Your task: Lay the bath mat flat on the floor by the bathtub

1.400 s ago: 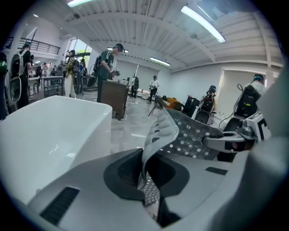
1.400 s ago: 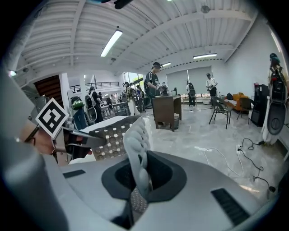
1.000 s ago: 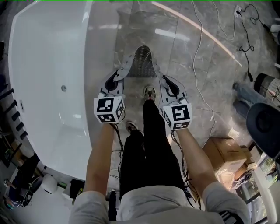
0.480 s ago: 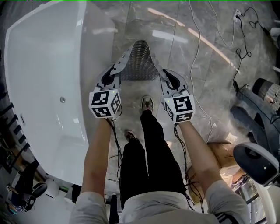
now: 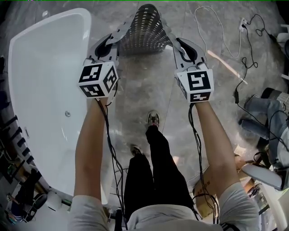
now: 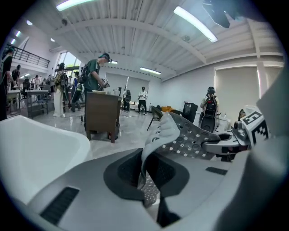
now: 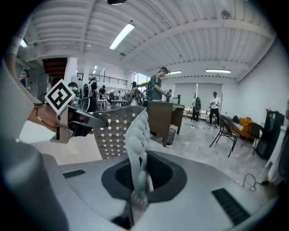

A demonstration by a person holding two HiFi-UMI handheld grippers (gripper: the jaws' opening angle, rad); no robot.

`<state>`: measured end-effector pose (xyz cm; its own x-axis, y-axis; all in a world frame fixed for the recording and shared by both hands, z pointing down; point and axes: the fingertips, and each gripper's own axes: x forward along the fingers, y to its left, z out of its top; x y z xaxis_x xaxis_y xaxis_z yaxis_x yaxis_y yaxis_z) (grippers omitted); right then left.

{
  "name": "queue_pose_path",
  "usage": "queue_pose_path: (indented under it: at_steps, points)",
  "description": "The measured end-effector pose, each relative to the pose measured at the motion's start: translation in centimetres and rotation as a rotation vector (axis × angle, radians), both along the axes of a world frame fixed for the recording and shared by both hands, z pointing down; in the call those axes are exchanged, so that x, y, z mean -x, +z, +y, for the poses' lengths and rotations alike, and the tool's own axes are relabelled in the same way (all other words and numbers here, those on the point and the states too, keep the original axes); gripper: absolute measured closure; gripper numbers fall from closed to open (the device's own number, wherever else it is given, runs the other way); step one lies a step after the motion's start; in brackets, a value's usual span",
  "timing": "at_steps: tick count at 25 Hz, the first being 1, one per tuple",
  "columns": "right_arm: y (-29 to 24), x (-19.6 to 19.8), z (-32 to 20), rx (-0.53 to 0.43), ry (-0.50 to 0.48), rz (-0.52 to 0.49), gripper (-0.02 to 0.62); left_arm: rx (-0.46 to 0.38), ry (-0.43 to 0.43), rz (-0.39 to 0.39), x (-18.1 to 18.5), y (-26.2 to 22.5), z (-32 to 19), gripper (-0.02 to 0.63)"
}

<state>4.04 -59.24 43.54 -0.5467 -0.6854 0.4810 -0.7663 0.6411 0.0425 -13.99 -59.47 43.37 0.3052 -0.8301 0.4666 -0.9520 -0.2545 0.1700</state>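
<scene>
A grey perforated bath mat (image 5: 143, 29) hangs stretched between my two grippers at the top middle of the head view, above the marble floor. My left gripper (image 5: 120, 32) is shut on the mat's left edge, next to the white bathtub (image 5: 45, 85). My right gripper (image 5: 169, 31) is shut on the right edge. In the left gripper view the mat (image 6: 183, 135) rises out of the closed jaws of the left gripper (image 6: 145, 173). In the right gripper view the mat (image 7: 118, 131) is pinched the same way in the right gripper (image 7: 139, 180). The mat's lower part is hidden.
The person's shoes (image 5: 154, 118) stand on the floor beside the tub. White and black cables (image 5: 212, 27) and a power strip (image 5: 246, 11) lie at the right, with gear (image 5: 266, 108) further right. A brown cabinet (image 6: 101, 115) and people stand far off.
Both grippers have moved forward, up the head view, carrying the mat along the tub. They now stand wider apart and the mat is stretched broader between them.
</scene>
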Motion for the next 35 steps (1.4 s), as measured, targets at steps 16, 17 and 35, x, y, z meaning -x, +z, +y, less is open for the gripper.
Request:
queue_pose_path:
  at_steps: [16,17,35]
  points:
    - [11.5,-2.2,12.3,0.264,-0.027,0.023,0.574,0.132,-0.057,0.049,2.8,10.8,8.1,0.580]
    - [11.6,-2.2,12.7,0.269,-0.019,0.015,0.574,0.135,-0.056,0.047,2.8,10.8,8.5,0.580]
    - [11.9,-3.7,18.1,0.254,0.069,-0.006,0.574,0.205,-0.109,0.019,2.3,12.3,17.9,0.526]
